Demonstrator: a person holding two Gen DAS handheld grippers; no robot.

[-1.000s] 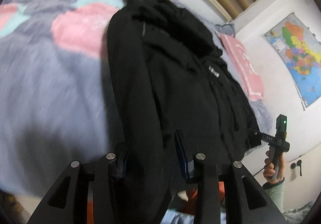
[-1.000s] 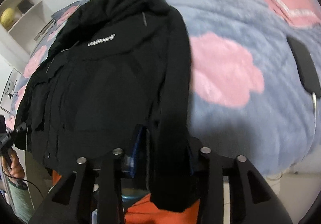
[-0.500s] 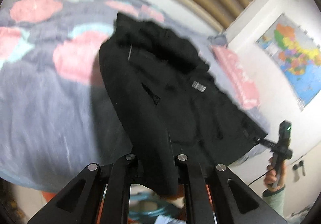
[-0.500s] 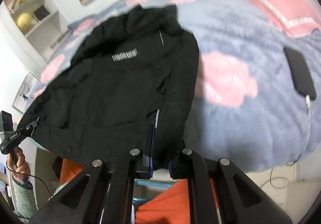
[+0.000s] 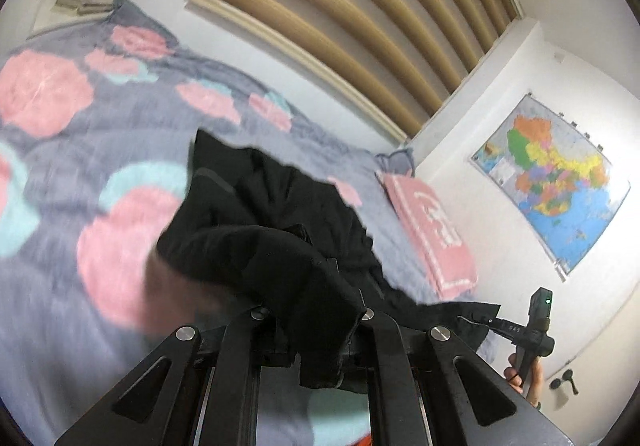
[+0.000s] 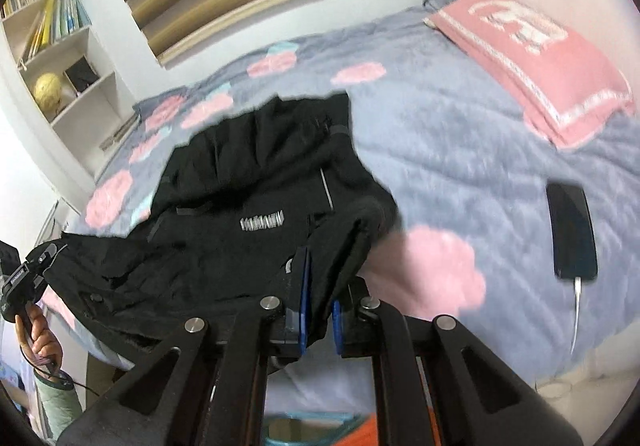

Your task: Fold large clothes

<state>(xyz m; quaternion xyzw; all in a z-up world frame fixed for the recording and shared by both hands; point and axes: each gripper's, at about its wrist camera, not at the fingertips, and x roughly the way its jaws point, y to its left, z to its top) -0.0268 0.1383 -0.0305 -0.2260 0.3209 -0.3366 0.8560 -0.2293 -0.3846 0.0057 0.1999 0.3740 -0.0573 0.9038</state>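
Black jacket (image 6: 248, 206) pinched at its near hem by two grippers, lifted off a bed.

Nearest, the left gripper (image 5: 316, 326) is clamped on one bottom corner of the jacket, fabric bunched over and hanging between its fingers; the right gripper (image 6: 318, 310) pinches the other corner between two blue pads (image 6: 302, 294), jaws pressed together on cloth. One jacket only: its near edge is raised, while its collar end lies on the grey bedspread (image 6: 460, 150) with pink and teal blotches. Beyond it lie one dark phone (image 6: 572, 230) with a white cable, well apart from the jacket, and one pink pillow (image 6: 532, 58). Farthest: one wall map (image 5: 552, 174), one bookshelf (image 6: 52, 30) holding a yellow ball (image 6: 48, 90).
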